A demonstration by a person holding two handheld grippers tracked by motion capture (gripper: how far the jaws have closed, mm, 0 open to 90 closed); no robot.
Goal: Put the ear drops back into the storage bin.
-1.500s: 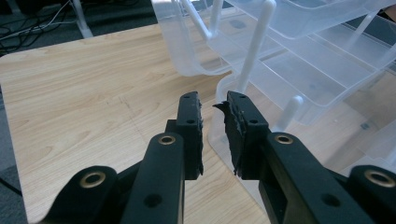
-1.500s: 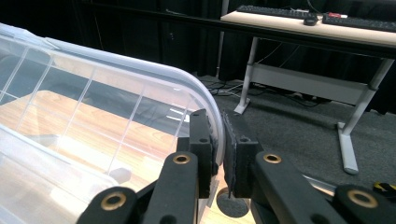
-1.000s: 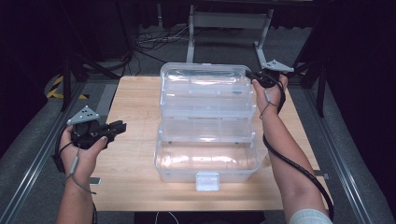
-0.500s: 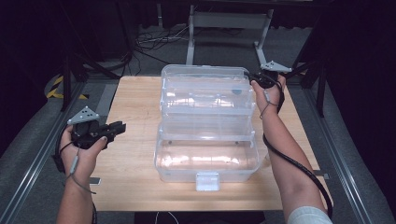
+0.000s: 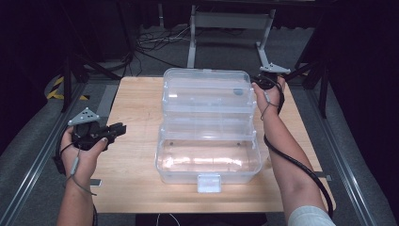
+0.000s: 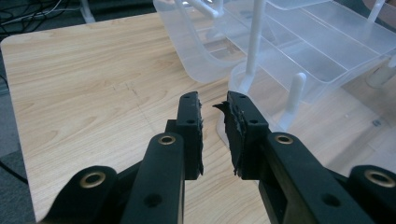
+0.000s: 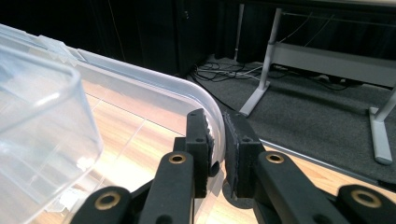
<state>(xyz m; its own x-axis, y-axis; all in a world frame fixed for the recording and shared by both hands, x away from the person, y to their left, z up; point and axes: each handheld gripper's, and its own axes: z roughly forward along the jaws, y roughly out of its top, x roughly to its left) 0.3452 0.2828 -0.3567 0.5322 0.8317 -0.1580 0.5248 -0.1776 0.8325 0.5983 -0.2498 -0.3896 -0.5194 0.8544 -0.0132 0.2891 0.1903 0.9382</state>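
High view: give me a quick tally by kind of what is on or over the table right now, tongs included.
Clear plastic box, opened out with its trays and lid: 1
Black tongs, left tongs and right tongs: 2
Wooden table: 1
Total: 4

the open storage box (image 5: 207, 136) sits at the frame's centre on the table (image 5: 136, 108), its lid (image 5: 205, 87) behind the base. the left gripper (image 5: 115, 131) hovers at lower left, the right gripper (image 5: 258, 81) at the lid's upper-right corner.
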